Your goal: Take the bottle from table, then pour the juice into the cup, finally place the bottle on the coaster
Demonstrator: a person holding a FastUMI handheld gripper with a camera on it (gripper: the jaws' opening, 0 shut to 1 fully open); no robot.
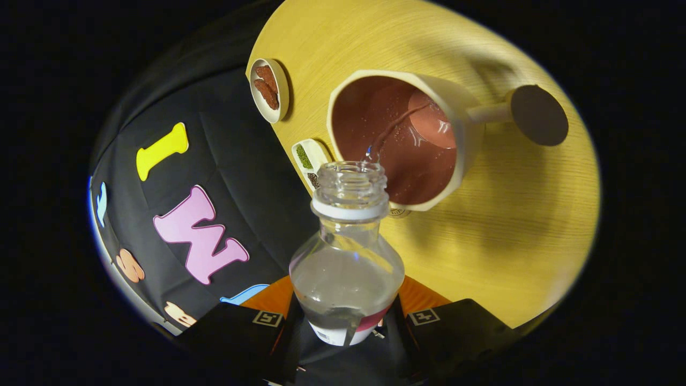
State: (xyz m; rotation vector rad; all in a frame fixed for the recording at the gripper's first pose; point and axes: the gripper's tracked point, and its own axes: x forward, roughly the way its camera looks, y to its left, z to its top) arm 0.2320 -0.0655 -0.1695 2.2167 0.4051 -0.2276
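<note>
Gripper view: the claw [347, 321] is clamped on the lower body of a clear plastic bottle [347, 268], one finger on each side, pressing against it at the labelled part. The bottle has no cap, and a white ring sits just under its threaded neck. It is tipped forward, with its open mouth right at the near rim of the cup [399, 136]. A thin stream of clear liquid [388, 134] runs from the mouth into the cup and meets a small pool at the cup's bottom. Some liquid lies inside the bottle's bulging body.

The cup is pale outside and reddish-brown inside, with droplets on its inner wall. It stands on the yellow wood-grain counter [509, 225], just beyond the bottle's mouth. A dark round coaster [538, 115] lies on the counter beyond the cup; a pale bar seems to join the two, whether a handle or something else I cannot tell.

Beside the cup, near the counter's edge, are a small round dish [269, 90] holding reddish-brown pieces and a small oblong dish [309, 161] with green and dark contents, partly hidden behind the bottle's neck
</note>
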